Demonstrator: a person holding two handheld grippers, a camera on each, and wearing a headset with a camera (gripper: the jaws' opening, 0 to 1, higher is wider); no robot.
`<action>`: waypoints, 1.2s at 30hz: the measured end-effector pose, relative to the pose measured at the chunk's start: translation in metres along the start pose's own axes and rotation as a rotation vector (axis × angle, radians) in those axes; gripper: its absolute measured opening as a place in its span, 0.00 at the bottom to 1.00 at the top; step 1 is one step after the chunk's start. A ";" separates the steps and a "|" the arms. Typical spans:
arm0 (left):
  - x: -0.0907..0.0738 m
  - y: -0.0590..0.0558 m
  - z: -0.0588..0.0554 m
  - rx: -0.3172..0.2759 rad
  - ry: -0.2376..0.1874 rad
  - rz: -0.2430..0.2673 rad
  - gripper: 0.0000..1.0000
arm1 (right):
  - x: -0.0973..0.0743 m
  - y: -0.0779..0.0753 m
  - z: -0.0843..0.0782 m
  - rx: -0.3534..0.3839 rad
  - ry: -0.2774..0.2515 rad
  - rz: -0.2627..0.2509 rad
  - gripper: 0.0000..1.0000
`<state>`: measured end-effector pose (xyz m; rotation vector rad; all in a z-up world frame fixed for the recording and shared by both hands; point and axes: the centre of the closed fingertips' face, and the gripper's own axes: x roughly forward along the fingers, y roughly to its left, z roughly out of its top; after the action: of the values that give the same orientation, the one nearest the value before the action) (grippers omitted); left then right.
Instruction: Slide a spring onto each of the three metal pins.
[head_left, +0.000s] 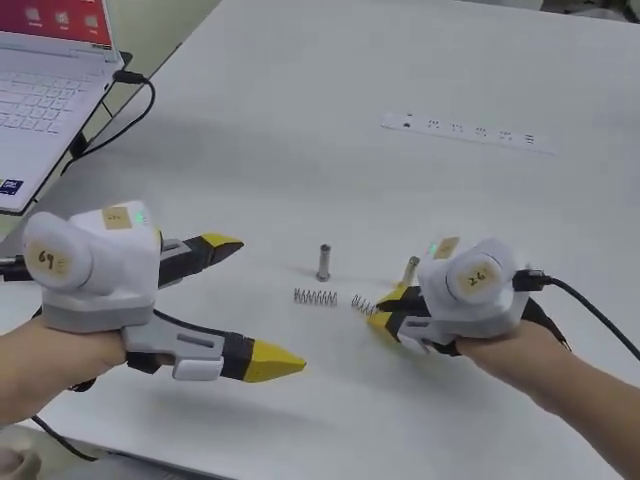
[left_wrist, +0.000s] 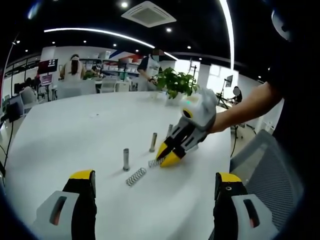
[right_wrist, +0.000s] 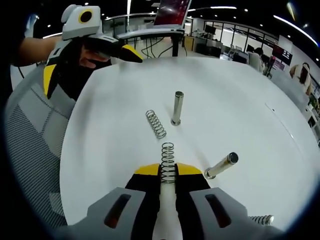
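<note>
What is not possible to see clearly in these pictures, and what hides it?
Head view: one pin, lower part behind the right gripper.
Right gripper view: the held spring, its near end between the jaws.
Right gripper view: small item at the edge, blurred.

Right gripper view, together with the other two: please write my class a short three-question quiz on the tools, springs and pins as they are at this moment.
1. True or false: the left tool is shut.
2. What is clamped in the right tool? A) a pin B) a spring C) nothing
3. Fill in: the loose spring lies flat beside an upright metal ____.

Key
1. False: its jaws stand wide apart.
2. B: the gripped spring sticks out past the yellow tips.
3. pin
</note>
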<state>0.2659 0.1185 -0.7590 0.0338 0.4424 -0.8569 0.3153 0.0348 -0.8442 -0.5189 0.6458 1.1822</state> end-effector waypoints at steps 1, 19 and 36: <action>0.000 -0.001 0.001 0.002 -0.001 -0.003 0.96 | -0.001 0.000 0.000 0.004 -0.003 -0.002 0.08; 0.002 -0.018 0.009 0.023 -0.010 -0.049 0.93 | -0.057 0.002 0.003 0.005 -0.073 -0.014 0.08; 0.034 -0.037 0.019 0.052 0.011 -0.192 0.73 | -0.085 0.009 0.003 -0.047 -0.069 0.006 0.08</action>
<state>0.2650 0.0661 -0.7493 0.0441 0.4381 -1.0575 0.2865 -0.0179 -0.7829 -0.5141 0.5618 1.2181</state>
